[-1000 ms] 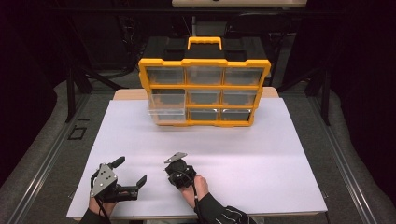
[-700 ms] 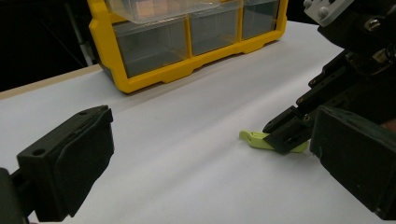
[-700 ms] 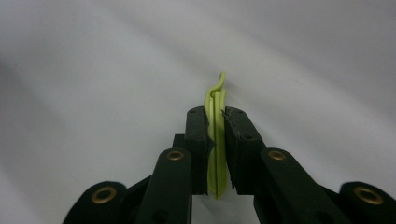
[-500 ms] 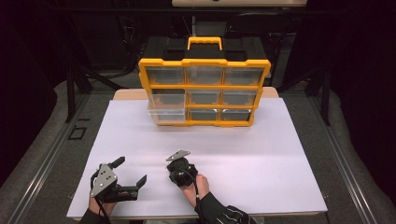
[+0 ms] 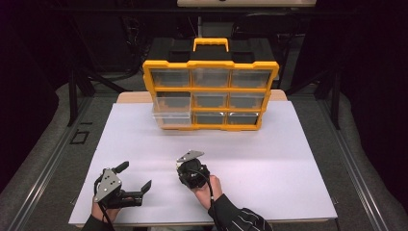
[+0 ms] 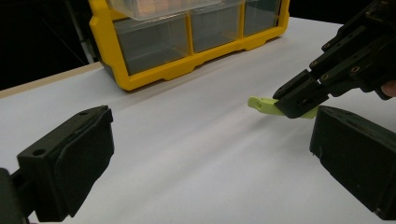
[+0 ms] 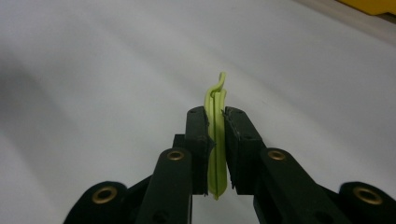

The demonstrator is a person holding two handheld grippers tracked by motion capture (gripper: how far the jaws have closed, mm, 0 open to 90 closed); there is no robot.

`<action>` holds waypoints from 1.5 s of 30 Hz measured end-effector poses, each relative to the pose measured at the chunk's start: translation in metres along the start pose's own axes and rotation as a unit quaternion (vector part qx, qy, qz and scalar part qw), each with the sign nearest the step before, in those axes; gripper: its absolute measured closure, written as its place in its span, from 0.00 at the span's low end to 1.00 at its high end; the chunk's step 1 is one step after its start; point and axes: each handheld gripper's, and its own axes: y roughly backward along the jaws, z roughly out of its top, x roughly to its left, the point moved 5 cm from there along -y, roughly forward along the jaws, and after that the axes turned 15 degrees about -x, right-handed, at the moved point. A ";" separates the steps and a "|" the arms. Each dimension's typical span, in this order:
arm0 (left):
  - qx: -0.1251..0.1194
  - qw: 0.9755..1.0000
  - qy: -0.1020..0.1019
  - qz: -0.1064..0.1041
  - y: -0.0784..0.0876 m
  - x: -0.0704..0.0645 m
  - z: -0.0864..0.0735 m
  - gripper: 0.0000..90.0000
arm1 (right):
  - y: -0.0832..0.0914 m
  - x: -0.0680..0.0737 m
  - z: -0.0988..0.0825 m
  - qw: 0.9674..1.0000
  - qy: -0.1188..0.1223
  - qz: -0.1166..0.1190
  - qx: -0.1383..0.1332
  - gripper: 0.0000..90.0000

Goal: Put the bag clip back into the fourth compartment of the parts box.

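Observation:
A small lime-green plastic clip (image 7: 215, 100) is pinched edge-on between the jaws of my right gripper (image 7: 215, 116), just above the white sheet. In the left gripper view the clip (image 6: 262, 105) sticks out of the right gripper (image 6: 299, 100) toward the left. In the high view the right gripper (image 5: 185, 168) hovers low near the front middle of the sheet. My left gripper (image 5: 135, 174) sits at the front left, open and holding nothing, its jaws (image 6: 210, 154) wide apart and aimed at the clip.
A yellow organizer (image 5: 211, 89) with clear drawers stands upright at the back of the white sheet (image 5: 269, 159). One clear drawer (image 5: 172, 115) on its left column is pulled partly out. Dark floor surrounds the table.
The right gripper has edged slightly forward and right with the clip. The left gripper has stayed put.

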 end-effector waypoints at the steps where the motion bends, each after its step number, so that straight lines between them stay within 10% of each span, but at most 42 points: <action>1: 0.000 1.000 0.000 0.001 0.000 0.000 0.000 0.00 | 0.001 -0.001 0.000 1.000 0.001 0.001 0.001 0.89; 45: 0.010 1.000 -0.010 -0.011 -0.005 -0.003 -0.001 0.00 | 0.032 -0.060 -0.005 0.999 0.039 0.021 -0.016 0.89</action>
